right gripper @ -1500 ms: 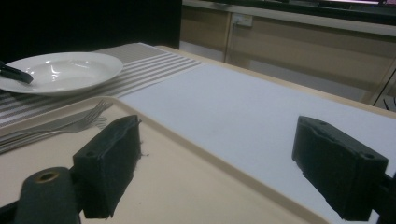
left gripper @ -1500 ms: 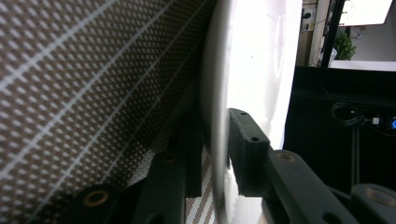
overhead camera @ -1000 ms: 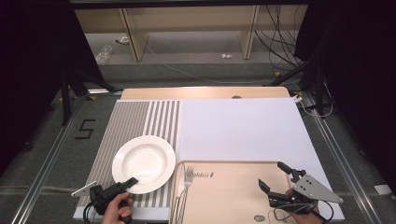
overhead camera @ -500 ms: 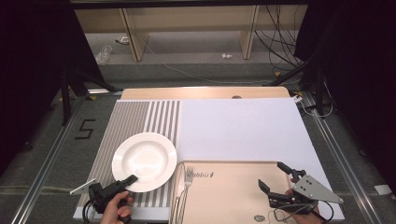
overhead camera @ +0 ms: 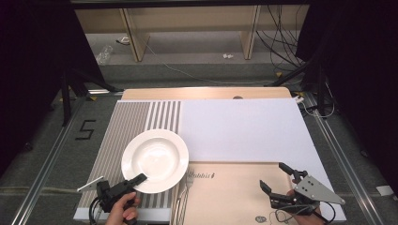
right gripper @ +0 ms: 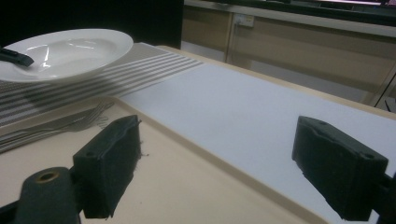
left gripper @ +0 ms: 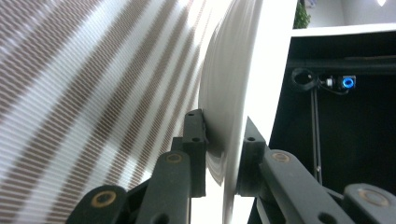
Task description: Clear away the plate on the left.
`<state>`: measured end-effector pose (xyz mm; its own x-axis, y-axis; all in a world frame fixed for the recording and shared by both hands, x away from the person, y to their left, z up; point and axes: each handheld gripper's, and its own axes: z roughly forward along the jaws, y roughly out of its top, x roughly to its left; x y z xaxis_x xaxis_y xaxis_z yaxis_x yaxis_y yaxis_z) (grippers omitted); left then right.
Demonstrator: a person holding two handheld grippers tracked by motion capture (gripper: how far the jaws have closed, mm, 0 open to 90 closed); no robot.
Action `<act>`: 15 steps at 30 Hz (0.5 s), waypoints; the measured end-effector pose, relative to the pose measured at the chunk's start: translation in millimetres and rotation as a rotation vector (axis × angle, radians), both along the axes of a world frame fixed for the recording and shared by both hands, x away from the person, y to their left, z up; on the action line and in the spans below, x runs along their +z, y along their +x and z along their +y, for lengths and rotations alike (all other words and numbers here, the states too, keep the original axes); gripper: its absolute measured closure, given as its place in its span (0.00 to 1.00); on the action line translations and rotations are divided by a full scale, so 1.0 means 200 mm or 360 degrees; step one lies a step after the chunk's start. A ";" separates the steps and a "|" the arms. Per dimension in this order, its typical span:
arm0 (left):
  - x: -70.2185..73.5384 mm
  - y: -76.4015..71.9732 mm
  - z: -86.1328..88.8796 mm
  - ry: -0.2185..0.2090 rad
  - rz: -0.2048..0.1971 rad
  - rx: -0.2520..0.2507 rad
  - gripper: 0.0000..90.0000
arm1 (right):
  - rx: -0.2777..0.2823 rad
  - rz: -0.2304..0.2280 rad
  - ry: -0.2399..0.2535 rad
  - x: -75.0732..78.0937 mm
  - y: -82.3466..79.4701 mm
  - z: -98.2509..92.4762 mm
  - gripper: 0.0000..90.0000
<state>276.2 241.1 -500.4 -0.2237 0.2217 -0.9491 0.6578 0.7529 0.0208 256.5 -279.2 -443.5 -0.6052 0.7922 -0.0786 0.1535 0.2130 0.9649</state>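
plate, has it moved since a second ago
Yes. The white plate, clamped at its near rim by the left tongs, has shifted slightly up and right along the striped placemat, toward the fork.

The table [overhead camera: 206, 93] has a light wooden top and stands on grey carpeted floor [overhead camera: 47, 154]. Metal rails [overhead camera: 44, 164] run along the floor on both sides of it. Beyond the far edge stands a light wooden shelf unit [overhead camera: 187, 18], with loose black cables [overhead camera: 286, 33] trailing on the floor beside it. Dark curtains [overhead camera: 28, 56] close off both sides. A number marking [overhead camera: 86, 130] lies on the floor at the left.
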 end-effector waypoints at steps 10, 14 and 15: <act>0.03 0.01 -0.11 0.0012 -0.0048 -0.0140 0.86 | -0.0004 0.0005 0.0012 0.00 0.00 0.00 0.18; 0.04 0.01 -0.15 0.0019 -0.0060 -0.0199 0.86 | -0.0004 0.0003 0.0014 0.00 0.00 0.00 0.18; 0.04 0.01 -0.17 0.0008 -0.0061 -0.0210 0.86 | -0.0004 0.0002 0.0013 0.00 0.00 0.00 0.18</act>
